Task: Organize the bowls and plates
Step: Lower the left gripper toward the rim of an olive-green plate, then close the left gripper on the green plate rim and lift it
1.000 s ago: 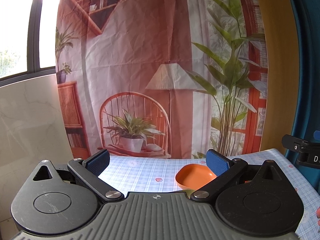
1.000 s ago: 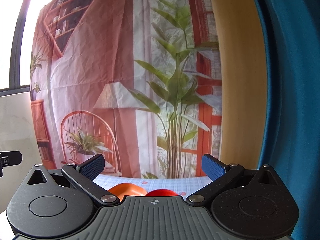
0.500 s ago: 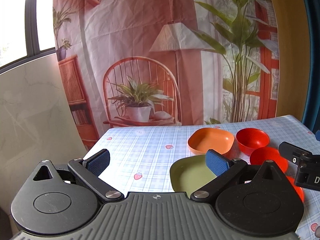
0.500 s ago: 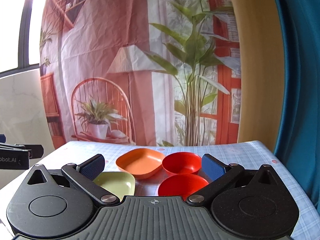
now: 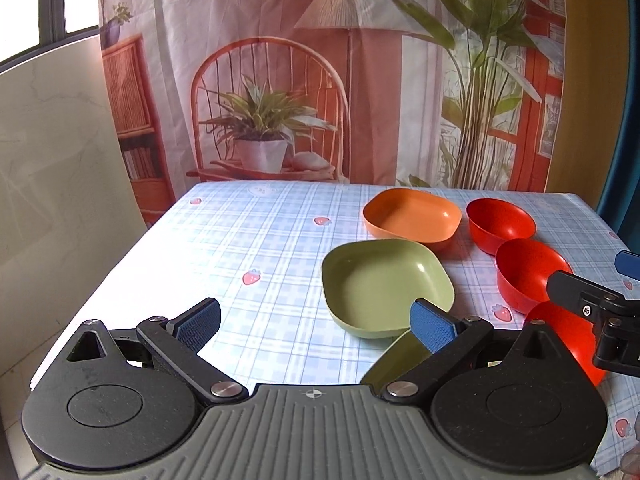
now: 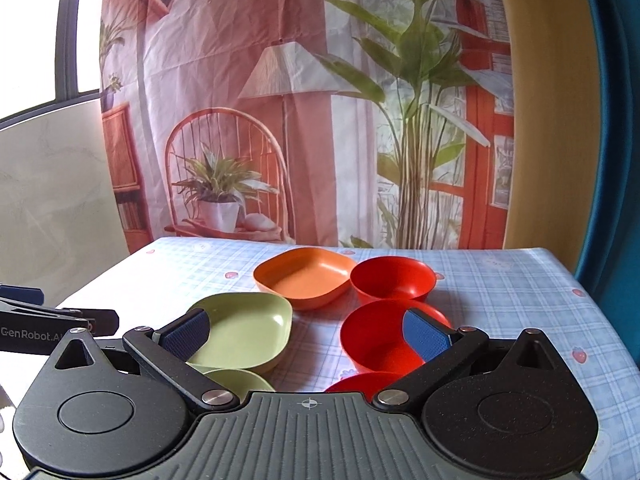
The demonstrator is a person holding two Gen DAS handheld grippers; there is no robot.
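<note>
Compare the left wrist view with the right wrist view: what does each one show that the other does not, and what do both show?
Only the left wrist view shows the left gripper complete, open and empty, and the right gripper's fingers entering from the right.

Only the right wrist view shows the right gripper complete, open and empty, the "GenRobot" lettering on the left gripper at the left edge, and a wide bare stretch of tablecloth to the right of the dishes.

Both show the orange dish, the green dish, a second green one, three red bowls and the printed backdrop.
</note>
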